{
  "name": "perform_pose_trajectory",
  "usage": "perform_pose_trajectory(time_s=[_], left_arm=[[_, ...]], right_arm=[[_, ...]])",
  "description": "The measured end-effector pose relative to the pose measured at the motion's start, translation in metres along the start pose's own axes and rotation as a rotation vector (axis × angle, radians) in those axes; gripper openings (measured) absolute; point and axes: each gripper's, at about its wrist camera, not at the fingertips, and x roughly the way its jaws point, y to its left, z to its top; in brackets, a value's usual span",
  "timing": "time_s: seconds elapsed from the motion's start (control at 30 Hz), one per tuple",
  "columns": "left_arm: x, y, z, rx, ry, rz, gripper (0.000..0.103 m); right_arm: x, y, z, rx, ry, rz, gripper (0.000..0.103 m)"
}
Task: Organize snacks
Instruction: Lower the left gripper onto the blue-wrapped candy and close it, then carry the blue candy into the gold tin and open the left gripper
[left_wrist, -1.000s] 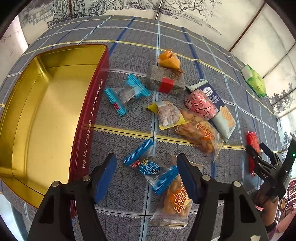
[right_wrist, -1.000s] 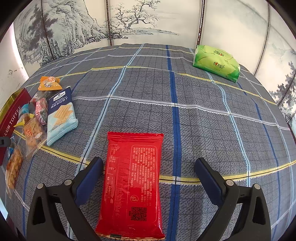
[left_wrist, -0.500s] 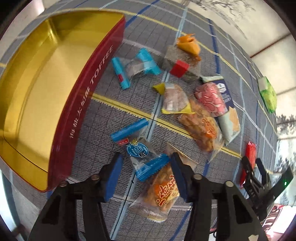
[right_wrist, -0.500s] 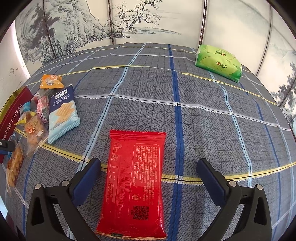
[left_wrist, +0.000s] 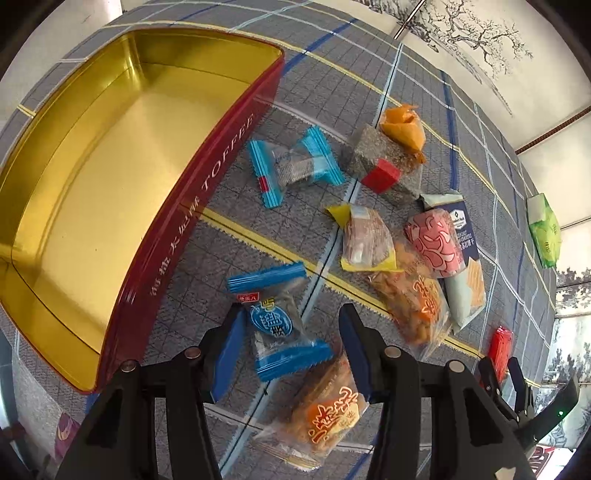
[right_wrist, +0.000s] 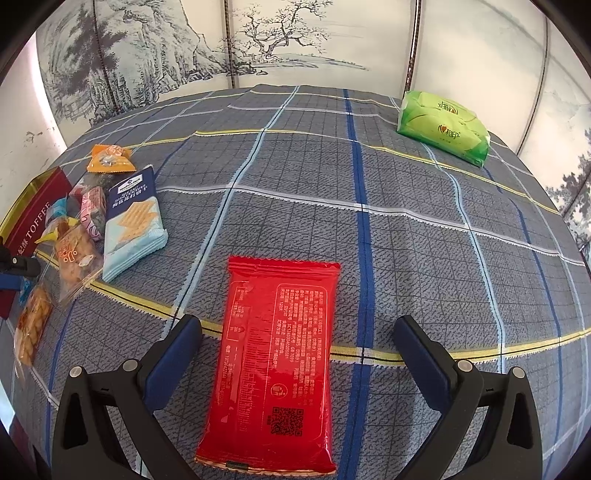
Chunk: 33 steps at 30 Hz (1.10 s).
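Note:
In the left wrist view a red tin (left_wrist: 207, 177) with a gold inside lies open at the left. Loose snacks are scattered to its right. My left gripper (left_wrist: 291, 317) points down over a blue-ended candy packet (left_wrist: 275, 325). Its jaws straddle the packet; the left pad is at the wrapper's edge and a gap shows at the right pad. An orange snack bag (left_wrist: 325, 410) lies partly under that packet. My right gripper (right_wrist: 298, 325) stands wide open astride a red flat packet (right_wrist: 273, 354), not touching it.
Right of the tin lie another blue candy (left_wrist: 291, 166), a grey block with a red label (left_wrist: 384, 166), an orange packet (left_wrist: 402, 125), a yellow-edged packet (left_wrist: 364, 236), a pink packet (left_wrist: 434, 240) and a cracker pack (right_wrist: 133, 221). A green tissue pack (right_wrist: 443, 125) sits far right.
My left gripper's jaws narrowed around the blue-ended candy packet and the wrist rolled, tilting the view. The right gripper and red packet stayed put.

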Motion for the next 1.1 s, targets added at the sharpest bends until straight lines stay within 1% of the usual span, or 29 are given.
perform_pose_trajectory(time_s=[0.13, 0.2, 0.23, 0.3, 0.37, 0.47, 0.53, 0.6, 0.7, 0.8, 0.83, 1.0, 1.1], left_arm=[[0.001, -0.001, 0.002, 0.031, -0.013, 0.007, 0.046], [0.001, -0.004, 0.003, 0.053, -0.013, 0.021, 0.041], [0.001, -0.004, 0.003, 0.059, -0.015, 0.026, 0.036], [0.001, -0.002, 0.003, 0.065, -0.025, 0.029, 0.023], [0.002, -0.001, 0.003, 0.095, -0.034, 0.010, 0.020], [0.001, -0.006, -0.002, 0.187, -0.062, 0.033, 0.020], [-0.002, -0.014, -0.013, 0.273, -0.105, 0.052, 0.020], [-0.009, -0.019, -0.026, 0.359, -0.177, 0.077, 0.020], [-0.025, -0.021, -0.041, 0.439, -0.288, 0.098, 0.020], [-0.042, -0.020, -0.049, 0.477, -0.369, 0.116, 0.020], [-0.045, -0.019, -0.050, 0.482, -0.384, 0.118, 0.020], [-0.063, -0.012, -0.056, 0.500, -0.443, 0.121, 0.020], [-0.070, -0.006, -0.059, 0.507, -0.461, 0.116, 0.020]], right_arm=[[0.000, 0.000, 0.000, -0.002, 0.000, 0.000, 0.103], [0.000, 0.000, 0.000, -0.002, 0.001, 0.000, 0.103], [0.000, 0.000, 0.000, -0.002, 0.001, 0.000, 0.103], [0.000, 0.000, 0.000, -0.002, 0.001, 0.000, 0.103], [0.000, 0.000, 0.000, -0.003, 0.001, 0.000, 0.103], [0.000, 0.000, 0.000, -0.002, 0.002, 0.001, 0.103], [0.001, -0.001, 0.001, -0.002, 0.002, 0.000, 0.103], [0.001, -0.001, 0.001, -0.002, 0.002, 0.000, 0.103], [0.001, -0.001, 0.001, 0.002, 0.004, -0.004, 0.103], [0.003, -0.002, 0.003, 0.004, 0.006, -0.006, 0.103], [0.003, -0.003, 0.003, 0.004, 0.006, -0.007, 0.103], [0.003, -0.003, 0.003, 0.004, 0.006, -0.006, 0.103], [0.003, -0.003, 0.003, 0.004, 0.006, -0.006, 0.103]])
